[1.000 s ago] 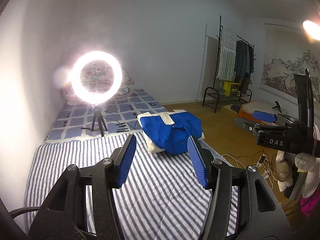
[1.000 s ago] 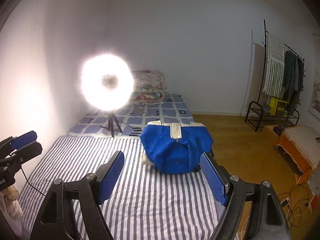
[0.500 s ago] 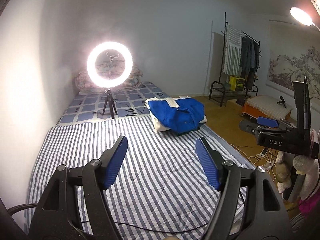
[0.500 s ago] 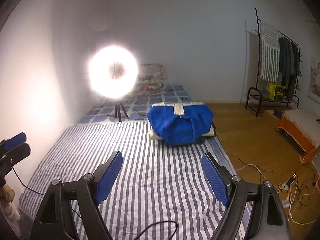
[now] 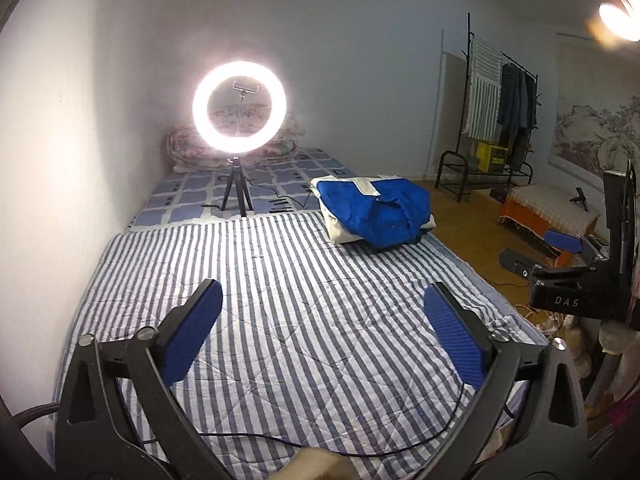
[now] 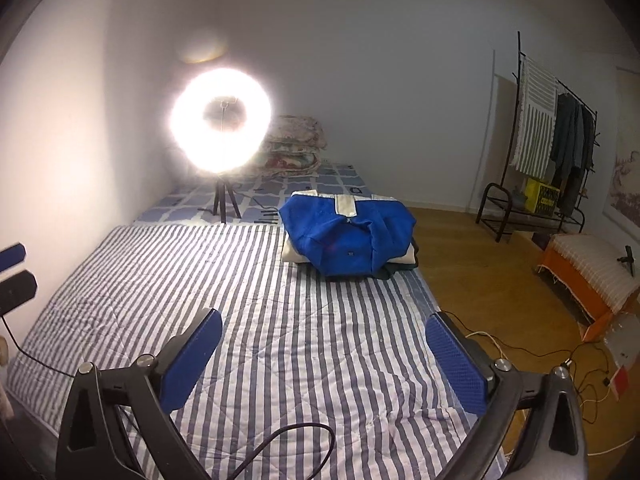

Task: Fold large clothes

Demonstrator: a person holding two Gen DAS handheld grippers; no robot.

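My left tool (image 5: 320, 332) hangs over the near end of the bed, blue pads spread wide, nothing between them. My right tool (image 6: 322, 354) likewise: wide apart, empty, over the bed's near right part. In the left view the right tool shows at the far right edge, off the bed's right side.

Below both: blue-and-white striped quilt (image 5: 280, 280) covering the near part of the bed, lightly wrinkled. A thin black cable (image 5: 360, 450) trails across its near edge.

Folded blue garment with white trim (image 6: 348, 238) sits on a small stack at the quilt's far right corner, close to the bed's right edge, well apart from both tools.

Beyond the quilt: blue checked sheet (image 5: 288, 180), lit ring light on a small black tripod (image 5: 239, 128) standing on it, floral pillows (image 6: 298, 148) at the far end against the wall.

Right of the bed: wooden floor (image 6: 480, 264), black clothes rack with hanging garments (image 6: 556, 148).
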